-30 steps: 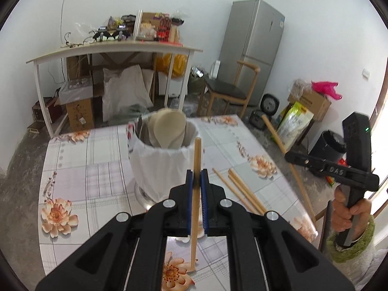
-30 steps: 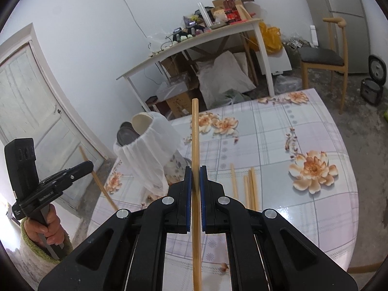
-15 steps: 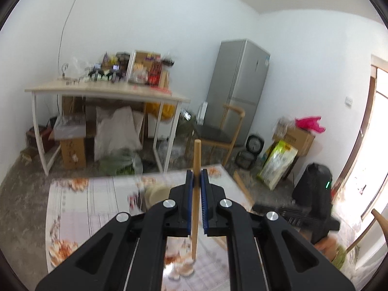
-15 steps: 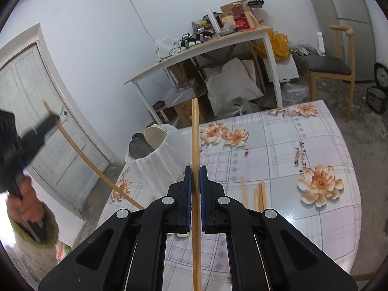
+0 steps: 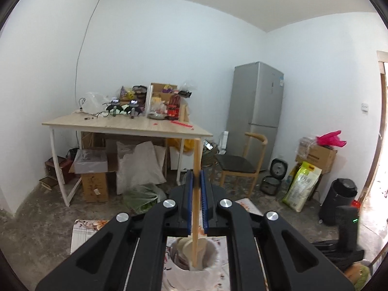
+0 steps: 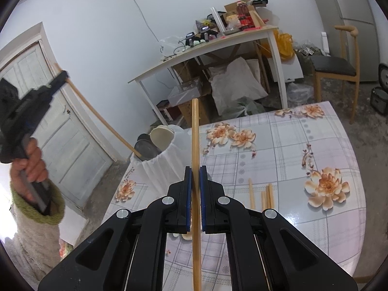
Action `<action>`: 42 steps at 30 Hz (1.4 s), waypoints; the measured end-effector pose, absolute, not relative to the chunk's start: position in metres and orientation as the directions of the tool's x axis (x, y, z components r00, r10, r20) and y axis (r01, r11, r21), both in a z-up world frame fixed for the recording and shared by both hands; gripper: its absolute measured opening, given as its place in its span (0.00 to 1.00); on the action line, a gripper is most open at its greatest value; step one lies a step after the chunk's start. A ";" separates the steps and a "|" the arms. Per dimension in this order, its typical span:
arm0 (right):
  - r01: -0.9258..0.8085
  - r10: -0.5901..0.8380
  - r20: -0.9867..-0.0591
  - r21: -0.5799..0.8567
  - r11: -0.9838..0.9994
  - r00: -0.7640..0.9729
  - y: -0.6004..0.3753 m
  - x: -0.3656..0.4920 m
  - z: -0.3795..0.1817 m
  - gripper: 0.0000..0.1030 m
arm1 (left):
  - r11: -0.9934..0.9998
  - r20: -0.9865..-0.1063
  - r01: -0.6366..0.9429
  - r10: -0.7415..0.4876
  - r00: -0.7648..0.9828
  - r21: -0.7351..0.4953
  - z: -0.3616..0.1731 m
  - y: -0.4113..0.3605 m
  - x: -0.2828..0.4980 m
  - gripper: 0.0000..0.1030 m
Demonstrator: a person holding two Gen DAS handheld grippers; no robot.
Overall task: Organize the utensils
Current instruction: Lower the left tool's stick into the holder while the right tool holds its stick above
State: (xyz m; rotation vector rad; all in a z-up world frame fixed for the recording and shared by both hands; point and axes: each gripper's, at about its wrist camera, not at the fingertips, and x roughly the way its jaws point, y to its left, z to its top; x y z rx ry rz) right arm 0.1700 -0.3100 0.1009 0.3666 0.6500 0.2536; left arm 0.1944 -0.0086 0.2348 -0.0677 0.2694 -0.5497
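Note:
My left gripper [image 5: 196, 181] is shut on a wooden chopstick [image 5: 196, 201]. It holds the stick upright, lower end inside the white cloth-covered utensil holder [image 5: 213, 247], which holds pale spoons. In the right wrist view the left gripper [image 6: 63, 76] is high at the left, and its chopstick [image 6: 101, 118] slants down into the holder [image 6: 160, 167]. My right gripper [image 6: 196, 177] is shut on a second chopstick [image 6: 195, 145] above the floral table [image 6: 315, 145]. Several loose chopsticks [image 6: 263, 197] lie on the table to its right.
A wooden desk [image 5: 126, 127] piled with clutter stands by the far wall, boxes and bags beneath it. A fridge [image 5: 257, 111], a chair [image 5: 240, 165] and a black bin [image 5: 339, 198] stand to the right. A white door [image 6: 60, 126] is behind the left hand.
My left gripper has risen and tilted up, bringing its chopstick's lower end into the holder. My right gripper has stayed nearly still with its chopstick.

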 end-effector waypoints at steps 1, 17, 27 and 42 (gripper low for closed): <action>-0.118 0.342 -0.538 0.407 0.906 0.770 -0.310 0.171 0.102 0.04 | 0.855 -0.242 0.500 -0.519 0.820 -0.137 0.230 -0.010 0.201 0.05; -0.226 0.365 -0.437 0.338 0.914 0.822 -0.285 0.197 0.154 0.04 | 0.857 -0.356 0.504 -0.505 0.786 -0.103 0.164 -0.033 0.238 0.06; -0.283 0.406 -0.408 0.329 0.901 0.818 -0.264 0.222 0.169 0.04 | 0.867 -0.324 0.494 -0.485 0.813 -0.058 0.175 -0.029 0.229 0.06; -0.401 0.552 -0.242 0.470 0.786 0.798 -0.242 0.303 0.178 0.04 | 0.868 -0.349 0.495 -0.472 0.809 -0.026 0.185 -0.027 0.227 0.06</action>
